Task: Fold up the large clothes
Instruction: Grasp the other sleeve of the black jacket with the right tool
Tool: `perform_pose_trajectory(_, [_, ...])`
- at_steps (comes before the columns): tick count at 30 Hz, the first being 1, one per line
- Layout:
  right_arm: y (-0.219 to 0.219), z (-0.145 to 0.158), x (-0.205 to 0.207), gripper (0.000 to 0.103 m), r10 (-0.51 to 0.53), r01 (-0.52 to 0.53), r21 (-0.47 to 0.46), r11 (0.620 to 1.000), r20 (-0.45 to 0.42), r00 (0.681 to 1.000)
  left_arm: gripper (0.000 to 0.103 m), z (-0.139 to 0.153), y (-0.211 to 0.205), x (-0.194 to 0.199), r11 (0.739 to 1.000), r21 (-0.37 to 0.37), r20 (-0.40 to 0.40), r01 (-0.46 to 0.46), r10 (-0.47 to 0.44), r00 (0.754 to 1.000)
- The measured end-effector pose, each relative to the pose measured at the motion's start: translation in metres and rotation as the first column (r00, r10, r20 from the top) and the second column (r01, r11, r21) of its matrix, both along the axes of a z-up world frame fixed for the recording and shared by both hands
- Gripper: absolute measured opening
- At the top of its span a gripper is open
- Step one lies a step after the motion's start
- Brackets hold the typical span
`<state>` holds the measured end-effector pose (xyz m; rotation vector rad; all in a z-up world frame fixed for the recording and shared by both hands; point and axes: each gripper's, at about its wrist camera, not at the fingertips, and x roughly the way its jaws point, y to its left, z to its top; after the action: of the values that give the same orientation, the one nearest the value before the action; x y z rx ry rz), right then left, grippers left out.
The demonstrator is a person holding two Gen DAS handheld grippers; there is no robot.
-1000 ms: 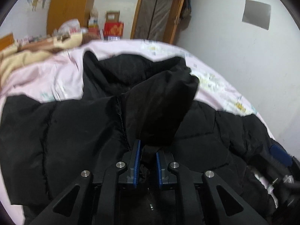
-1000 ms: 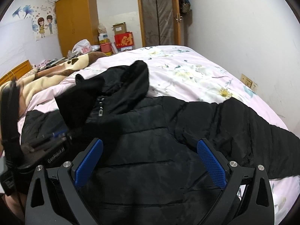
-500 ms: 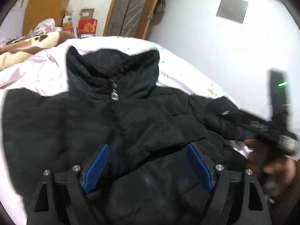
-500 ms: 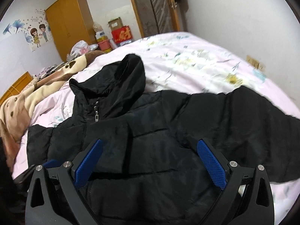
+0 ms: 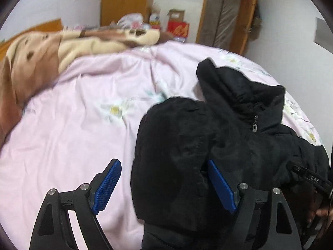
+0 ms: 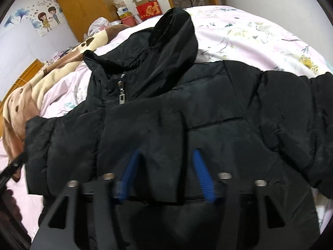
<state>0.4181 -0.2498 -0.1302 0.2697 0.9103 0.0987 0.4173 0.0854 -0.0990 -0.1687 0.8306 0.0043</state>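
Note:
A large black puffer jacket (image 6: 208, 104) with a hood (image 6: 174, 27) and a front zip (image 6: 121, 95) lies on a pink floral bed (image 5: 72, 125). In the left wrist view the jacket (image 5: 197, 145) fills the right half, its left sleeve folded in over the body. My left gripper (image 5: 164, 185) is open and straddles the jacket's folded left edge. My right gripper (image 6: 166, 175) is low over the jacket's chest, its blue pads (image 6: 200, 173) partly closed around a raised fold of black cloth, blurred by motion.
A tan and brown blanket (image 5: 52, 50) is bunched at the bed's far left. A wooden wardrobe (image 6: 83, 6), boxes (image 6: 148, 6) and a door (image 5: 226, 14) stand beyond the bed. The right sleeve (image 6: 301, 114) stretches out to the right. White wall on the right.
My left gripper let go of the sleeve, opened and swung left toward the jacket's left edge. My right gripper dropped onto the chest and its jaws narrowed from wide open.

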Motion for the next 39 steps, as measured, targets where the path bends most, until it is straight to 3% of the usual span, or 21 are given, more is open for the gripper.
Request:
perform_pose_trajectory(3, [-0.005,0.007,-0.006,0.006,-0.006,0.006,0.019,1.0,0.03,1.0,0.084,-0.004,-0.01,0.003,0.999,0.031,0.015,0.028,-0.029,0.999])
perform_pose_trajectory(5, [-0.009,0.017,-0.013,0.005,-0.023,0.021,0.026,0.999,0.072,0.997,0.084,-0.006,-0.014,0.007,0.999,0.037,0.015,0.024,-0.024,1.0])
perform_pose_trajectory(8, [-0.016,0.037,-0.028,0.005,-0.068,0.07,-0.011,0.997,0.143,0.987,0.084,-0.011,-0.017,0.015,0.999,0.022,0.003,0.024,-0.025,1.0])
perform_pose_trajectory(11, [-0.024,0.043,-0.032,0.005,-0.104,0.11,-0.028,0.994,0.16,0.982,0.084,-0.016,-0.024,0.02,0.999,0.043,-0.015,0.026,-0.025,1.0])
perform_pose_trajectory(18, [-0.032,0.017,-0.024,0.005,-0.143,0.148,-0.085,0.985,0.065,0.988,0.085,-0.038,-0.033,0.044,0.997,0.057,-0.079,0.043,-0.038,0.996])
perform_pose_trajectory(29, [-0.036,-0.006,-0.015,0.006,-0.169,0.166,-0.133,0.977,-0.007,0.986,0.096,-0.06,-0.03,0.061,0.998,0.031,-0.154,0.05,-0.044,0.987])
perform_pose_trajectory(33, [-0.04,0.002,-0.021,0.009,-0.174,0.172,-0.114,0.978,-0.004,0.985,0.096,-0.05,-0.029,0.057,0.998,0.029,-0.158,0.057,-0.051,0.986])
perform_pose_trajectory(36, [-0.05,0.022,-0.041,0.019,-0.188,0.192,-0.108,0.975,0.047,0.981,0.096,-0.034,-0.028,0.042,0.998,0.011,-0.119,0.066,-0.064,0.991])
perform_pose_trajectory(39, [-0.069,0.042,-0.069,0.02,-0.23,0.238,-0.088,0.967,0.086,0.969,0.096,-0.013,-0.031,0.02,0.998,-0.023,-0.065,0.061,-0.063,0.996])
